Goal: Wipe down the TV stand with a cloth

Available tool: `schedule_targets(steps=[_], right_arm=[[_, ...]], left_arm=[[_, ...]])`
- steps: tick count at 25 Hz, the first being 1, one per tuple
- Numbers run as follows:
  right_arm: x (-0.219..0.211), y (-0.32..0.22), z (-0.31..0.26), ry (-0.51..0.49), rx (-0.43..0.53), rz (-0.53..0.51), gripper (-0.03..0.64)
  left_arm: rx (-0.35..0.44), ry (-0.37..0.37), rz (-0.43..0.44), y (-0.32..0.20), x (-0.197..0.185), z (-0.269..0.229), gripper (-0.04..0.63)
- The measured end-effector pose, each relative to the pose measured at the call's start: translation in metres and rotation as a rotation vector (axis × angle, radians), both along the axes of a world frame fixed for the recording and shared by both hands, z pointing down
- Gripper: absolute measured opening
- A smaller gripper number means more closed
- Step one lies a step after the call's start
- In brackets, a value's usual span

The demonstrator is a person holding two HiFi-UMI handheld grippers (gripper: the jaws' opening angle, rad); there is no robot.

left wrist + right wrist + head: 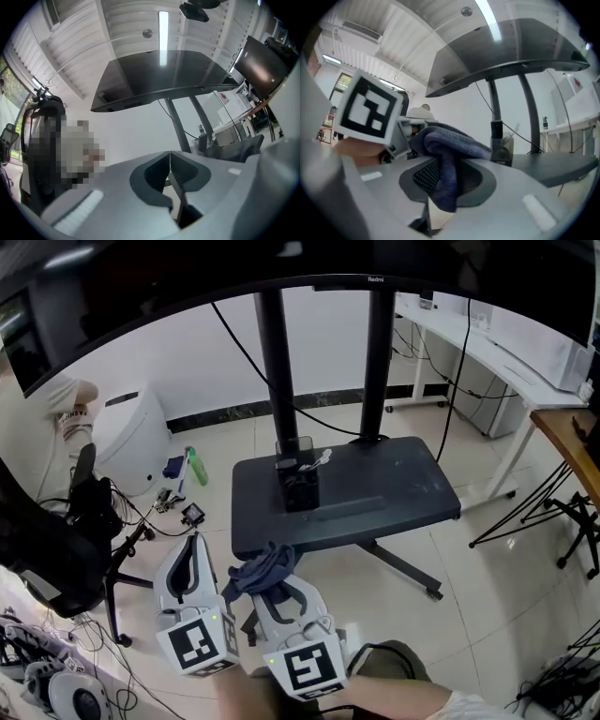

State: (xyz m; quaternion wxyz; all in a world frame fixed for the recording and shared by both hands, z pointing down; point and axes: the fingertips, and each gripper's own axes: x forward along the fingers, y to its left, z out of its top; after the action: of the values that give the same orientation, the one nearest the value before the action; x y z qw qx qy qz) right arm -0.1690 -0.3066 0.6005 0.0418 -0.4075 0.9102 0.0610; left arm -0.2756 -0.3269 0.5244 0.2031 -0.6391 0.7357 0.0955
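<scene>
The TV stand's black shelf (375,486) sits on two dark poles (277,362) under the TV (281,268). On the shelf stands a small black holder (298,486) with bits in it. My right gripper (269,579) hangs just off the shelf's near-left corner, shut on a crumpled blue-grey cloth (261,570). In the right gripper view the cloth (445,150) drapes between and over the jaws of the right gripper (444,180). Beside it on the left, my left gripper (194,542) is shut and empty. The left gripper (169,161) shows its jaws meeting.
A white rounded bin (127,435) and a green bottle (196,467) stand on the floor left of the stand. A dark chair (66,540) and cables crowd the left. A white desk (487,348), a wooden tabletop (574,442) and tripod legs (553,512) are on the right.
</scene>
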Motion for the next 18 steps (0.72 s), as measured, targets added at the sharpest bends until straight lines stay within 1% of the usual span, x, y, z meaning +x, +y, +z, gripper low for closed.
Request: schedule_targets(steps=[2, 3, 5, 6, 7, 8, 9, 11, 13, 14, 16, 18], right_arm=[[0.035, 0.009, -0.022, -0.071, -0.012, 0.028, 0.074], [0.059, 0.002, -0.032, -0.084, -0.024, 0.06, 0.074], [0.107, -0.038, -0.047, -0.081, -0.035, 0.13, 0.075], [0.126, -0.07, -0.052, -0.092, -0.025, 0.155, 0.074], [0.139, -0.105, -0.056, -0.111, -0.02, 0.165, 0.074], [0.145, -0.14, -0.055, -0.122, -0.045, 0.165, 0.074], [0.146, -0.17, -0.05, -0.116, -0.1, 0.165, 0.074], [0.142, -0.223, -0.033, -0.073, -0.223, 0.191, 0.074], [0.14, -0.263, -0.007, -0.019, -0.336, 0.227, 0.074], [0.139, -0.277, 0.005, 0.005, -0.379, 0.237, 0.074], [0.136, -0.29, 0.018, 0.053, -0.413, 0.236, 0.075], [0.131, -0.288, 0.018, 0.09, -0.398, 0.225, 0.076]], left_arm=[[-0.007, 0.0, 0.012, -0.004, 0.008, 0.001, 0.252], [-0.027, -0.014, 0.018, -0.007, 0.012, 0.004, 0.252], [-0.124, -0.075, 0.022, -0.016, 0.02, 0.014, 0.252], [-0.146, -0.093, 0.031, -0.02, 0.024, 0.017, 0.252], [-0.118, -0.087, 0.051, -0.022, 0.029, 0.014, 0.252], [-0.067, -0.068, 0.074, -0.024, 0.033, 0.009, 0.252], [-0.042, -0.053, 0.09, -0.024, 0.037, 0.006, 0.252], [-0.058, -0.058, 0.098, -0.02, 0.042, 0.009, 0.252], [-0.036, -0.058, 0.104, -0.016, 0.047, 0.008, 0.252], [-0.055, -0.062, 0.102, -0.014, 0.049, 0.012, 0.252], [-0.091, -0.08, 0.097, -0.01, 0.052, 0.017, 0.252], [-0.086, -0.083, 0.095, -0.009, 0.051, 0.017, 0.252]])
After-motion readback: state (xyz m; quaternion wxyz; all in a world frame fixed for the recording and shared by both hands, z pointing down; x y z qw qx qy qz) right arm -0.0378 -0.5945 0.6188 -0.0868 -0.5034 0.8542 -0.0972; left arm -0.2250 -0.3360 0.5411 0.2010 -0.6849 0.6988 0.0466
